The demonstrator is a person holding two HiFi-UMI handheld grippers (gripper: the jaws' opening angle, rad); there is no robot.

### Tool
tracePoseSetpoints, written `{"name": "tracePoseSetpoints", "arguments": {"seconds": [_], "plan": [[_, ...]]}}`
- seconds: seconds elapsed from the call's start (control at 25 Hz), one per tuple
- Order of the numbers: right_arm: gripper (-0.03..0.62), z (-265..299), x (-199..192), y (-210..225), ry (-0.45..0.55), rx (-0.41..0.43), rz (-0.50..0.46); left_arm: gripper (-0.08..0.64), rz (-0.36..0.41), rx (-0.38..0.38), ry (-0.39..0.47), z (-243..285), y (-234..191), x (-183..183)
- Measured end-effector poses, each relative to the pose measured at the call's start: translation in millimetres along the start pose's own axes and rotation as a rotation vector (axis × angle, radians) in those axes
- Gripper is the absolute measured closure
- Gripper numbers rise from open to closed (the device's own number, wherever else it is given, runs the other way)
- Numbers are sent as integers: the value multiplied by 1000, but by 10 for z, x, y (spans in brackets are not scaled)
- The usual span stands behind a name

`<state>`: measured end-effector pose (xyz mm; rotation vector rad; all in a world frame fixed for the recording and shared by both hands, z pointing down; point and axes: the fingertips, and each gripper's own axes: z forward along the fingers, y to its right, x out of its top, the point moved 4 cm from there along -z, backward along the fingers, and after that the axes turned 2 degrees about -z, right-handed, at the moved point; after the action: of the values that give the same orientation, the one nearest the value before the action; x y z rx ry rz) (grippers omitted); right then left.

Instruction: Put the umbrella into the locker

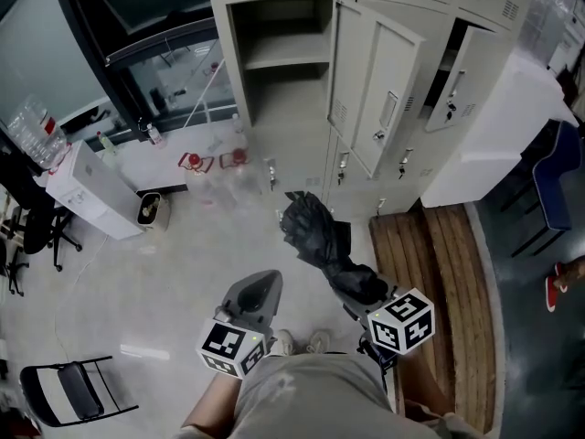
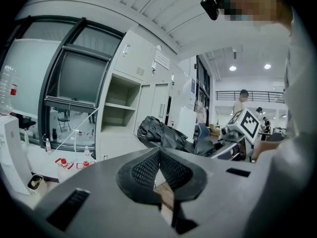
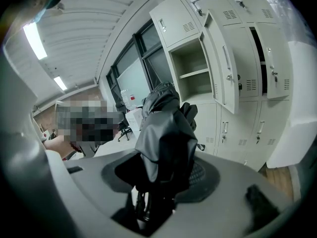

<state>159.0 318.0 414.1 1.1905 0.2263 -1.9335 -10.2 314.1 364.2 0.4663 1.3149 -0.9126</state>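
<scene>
One hand does it: with your right fingers (image 3: 207,175) gripping the umbrella (image 1: 320,240), steer its tip level into the open locker (image 1: 274,99), keeping your closed, empty left fingers (image 2: 142,170) clear.

The umbrella (image 1: 322,241) is black, the locker (image 1: 236,62) cream.

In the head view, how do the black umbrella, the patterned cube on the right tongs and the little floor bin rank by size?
umbrella
patterned cube, enlarged by nearness to the camera
floor bin
</scene>
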Motion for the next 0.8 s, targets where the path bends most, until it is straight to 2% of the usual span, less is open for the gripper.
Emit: {"name": "tracePoseSetpoints", "arguments": {"seconds": [0.4,0.8], "plan": [[387,-93,-76,78,-5,43,-23,545,4,29,-1,4,233,-72],[387,-36,-32,168,-13,55,-30,545,2,38,17,69,183,-49]]}}
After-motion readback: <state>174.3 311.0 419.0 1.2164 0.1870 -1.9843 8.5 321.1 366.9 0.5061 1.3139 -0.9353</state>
